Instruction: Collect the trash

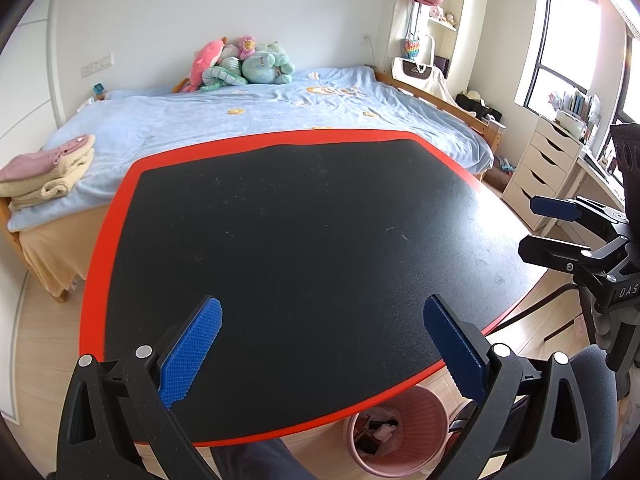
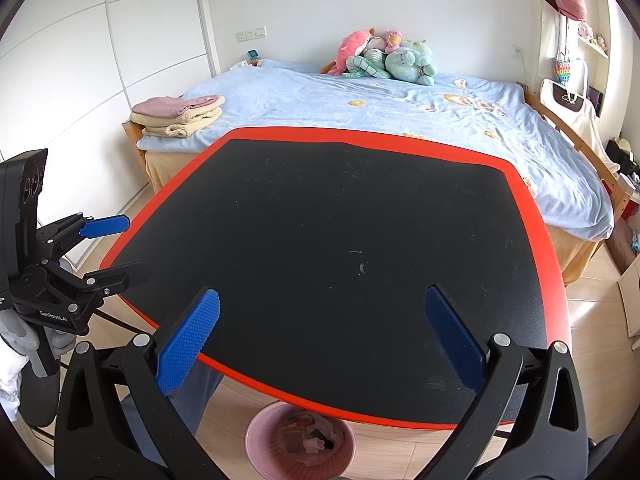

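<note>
Black bench [image 1: 304,240] with red rim, bare but for lint specks, set against a blue-sheeted bed [image 1: 256,120] carrying plush toys [image 1: 240,64] and folded towels [image 1: 44,172]. Below the near edge, pink wastebasket [image 2: 300,444] holding trash [image 2: 308,432]. Left claw [image 1: 322,354] and right claw [image 2: 322,336] both spread wide, gripping nothing.

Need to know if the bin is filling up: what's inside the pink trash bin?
The pink trash bin holds crumpled wrappers and paper scraps, filling the bottom. The table edge covers its far rim, and deeper layers are hidden.
</note>
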Tool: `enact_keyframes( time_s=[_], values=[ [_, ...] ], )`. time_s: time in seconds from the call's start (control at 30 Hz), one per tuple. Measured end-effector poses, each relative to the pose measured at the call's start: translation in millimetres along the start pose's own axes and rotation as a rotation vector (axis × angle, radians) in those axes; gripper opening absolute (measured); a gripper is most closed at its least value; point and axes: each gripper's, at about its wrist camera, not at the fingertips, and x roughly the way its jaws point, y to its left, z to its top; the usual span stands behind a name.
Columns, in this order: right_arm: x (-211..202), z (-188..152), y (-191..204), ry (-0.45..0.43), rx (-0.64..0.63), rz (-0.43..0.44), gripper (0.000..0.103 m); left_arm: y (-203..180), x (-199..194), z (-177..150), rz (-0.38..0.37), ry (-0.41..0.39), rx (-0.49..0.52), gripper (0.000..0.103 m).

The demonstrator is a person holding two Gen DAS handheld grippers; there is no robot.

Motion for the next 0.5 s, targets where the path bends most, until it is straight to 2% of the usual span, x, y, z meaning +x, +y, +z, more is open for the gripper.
enact_keyframes(
  time_s=[0.5],
  values=[
    [-0.1,0.4,0.0,0.001,0.000,0.000,0.100,2.1,5.2,-5.6,-0.005,0.007,0.000,0.097]
  ],
)
